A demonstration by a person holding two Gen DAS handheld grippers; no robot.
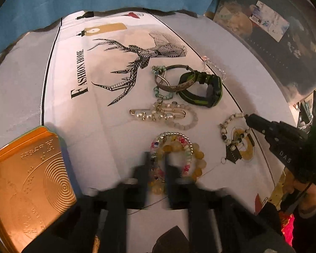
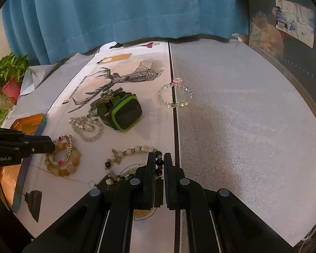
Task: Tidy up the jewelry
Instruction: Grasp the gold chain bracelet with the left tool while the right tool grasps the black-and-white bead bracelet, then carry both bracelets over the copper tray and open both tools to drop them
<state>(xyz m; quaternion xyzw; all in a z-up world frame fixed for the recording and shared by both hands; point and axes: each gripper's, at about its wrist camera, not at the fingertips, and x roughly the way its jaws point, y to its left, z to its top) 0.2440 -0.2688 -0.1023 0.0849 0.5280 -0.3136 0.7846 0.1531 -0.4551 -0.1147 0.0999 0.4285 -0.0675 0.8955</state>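
One green-and-black square smartwatch [image 2: 124, 113], lying mid-cloth, face turned toward the right wrist camera. Seven bracelets are counted around it. The right gripper [image 2: 159, 164] is clamped on the cream-and-black beaded bracelet [image 2: 132, 150]; the left gripper [image 1: 157, 168] is closed on the multicoloured beaded coil [image 1: 174, 145].

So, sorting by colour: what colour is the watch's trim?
Bright green around a black face on the watch, clearest in the right wrist view.
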